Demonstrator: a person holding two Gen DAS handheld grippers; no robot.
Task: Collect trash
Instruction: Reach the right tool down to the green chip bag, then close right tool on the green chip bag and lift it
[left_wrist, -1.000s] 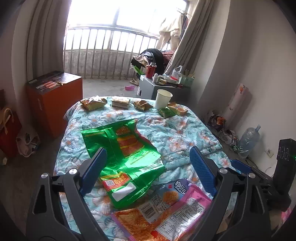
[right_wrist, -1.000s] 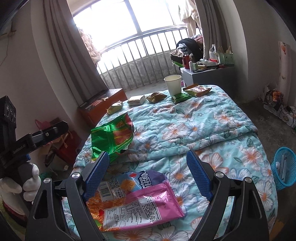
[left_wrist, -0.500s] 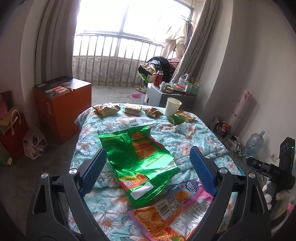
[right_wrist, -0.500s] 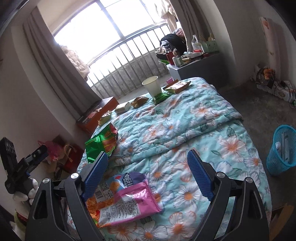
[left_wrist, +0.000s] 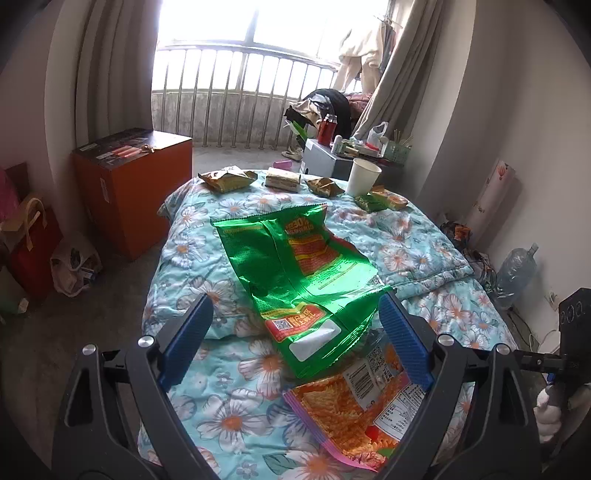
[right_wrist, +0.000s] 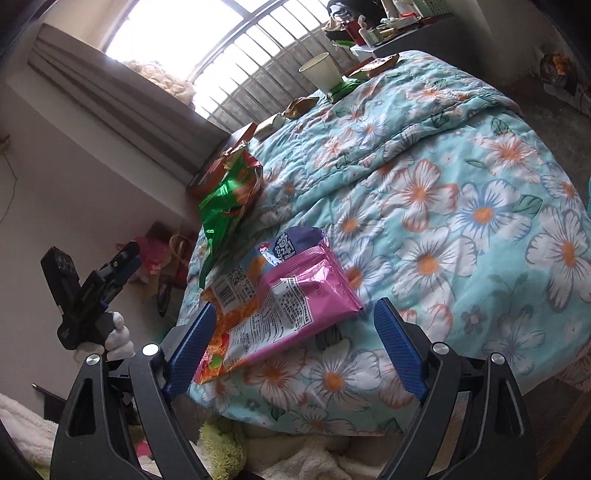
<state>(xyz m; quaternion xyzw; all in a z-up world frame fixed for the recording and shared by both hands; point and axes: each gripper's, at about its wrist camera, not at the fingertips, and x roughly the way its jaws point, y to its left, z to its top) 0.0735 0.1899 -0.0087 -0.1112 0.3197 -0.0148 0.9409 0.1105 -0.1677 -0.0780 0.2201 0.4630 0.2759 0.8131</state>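
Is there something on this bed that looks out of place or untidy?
Yes. Snack packaging litters the floral quilt: a crumpled green bag overlaps a pink and orange bag at the near end. Small wrappers and a paper cup, standing upright, line the far edge.

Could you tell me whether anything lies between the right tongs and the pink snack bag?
Nothing visible does: the right tongs, open, face the flat pink-and-orange snack bag directly, with only the floral quilt beneath it.

Left tongs (left_wrist: 295, 343) spread wide, right tongs (right_wrist: 293, 345) spread wide, both holding nothing
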